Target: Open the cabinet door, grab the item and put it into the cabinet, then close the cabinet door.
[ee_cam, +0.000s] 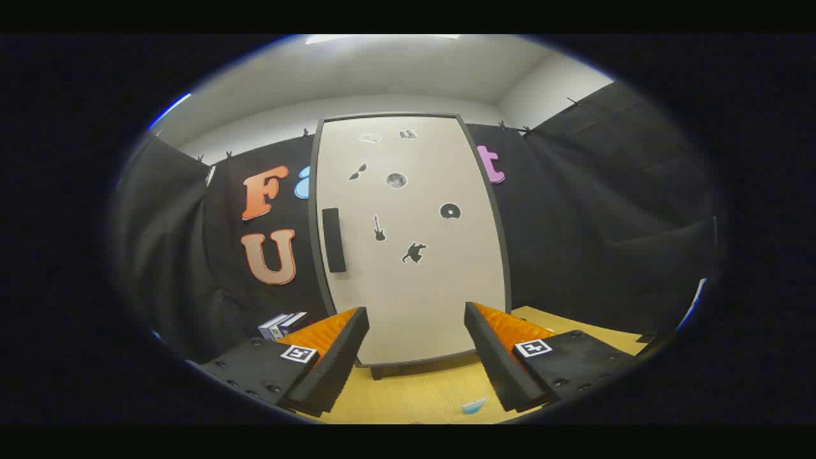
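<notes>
Your hand-held gripper (415, 357) is spread wide, empty, w/ closed door (411, 239) straight ahead; upright handle (334, 240) sits ahead-left, so angle left.

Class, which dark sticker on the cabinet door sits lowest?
The animal-shaped sticker on the cabinet door; the guitar sticker sits slightly higher. The open gripper points below it.
</notes>
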Demonstrator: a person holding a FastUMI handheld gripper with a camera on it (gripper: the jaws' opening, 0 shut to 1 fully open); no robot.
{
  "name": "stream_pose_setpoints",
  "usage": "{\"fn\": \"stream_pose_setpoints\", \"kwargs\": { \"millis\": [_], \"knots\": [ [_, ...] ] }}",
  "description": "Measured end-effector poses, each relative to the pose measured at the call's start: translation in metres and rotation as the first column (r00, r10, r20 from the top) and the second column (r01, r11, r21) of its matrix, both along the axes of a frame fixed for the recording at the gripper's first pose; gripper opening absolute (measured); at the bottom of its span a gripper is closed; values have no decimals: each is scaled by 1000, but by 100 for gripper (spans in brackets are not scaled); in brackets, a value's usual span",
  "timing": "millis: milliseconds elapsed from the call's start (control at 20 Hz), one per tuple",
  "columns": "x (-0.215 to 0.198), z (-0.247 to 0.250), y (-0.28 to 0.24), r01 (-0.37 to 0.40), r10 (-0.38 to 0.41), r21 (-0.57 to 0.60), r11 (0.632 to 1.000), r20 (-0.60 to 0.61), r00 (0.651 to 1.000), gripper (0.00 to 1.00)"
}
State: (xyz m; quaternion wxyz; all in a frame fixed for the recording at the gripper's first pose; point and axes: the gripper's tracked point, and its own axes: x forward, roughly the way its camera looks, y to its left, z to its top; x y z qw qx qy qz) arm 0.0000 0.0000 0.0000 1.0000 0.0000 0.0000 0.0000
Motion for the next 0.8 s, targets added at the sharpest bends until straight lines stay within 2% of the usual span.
{"fn": "stream_pose_setpoints", "kwargs": {
  "millis": [400,800],
  "knots": [
    [11,2,-17,-51,51,-8,999,-21,998,97],
    [7,-5,-20,-48,48,2,999,-35,998,97]
  ]
}}
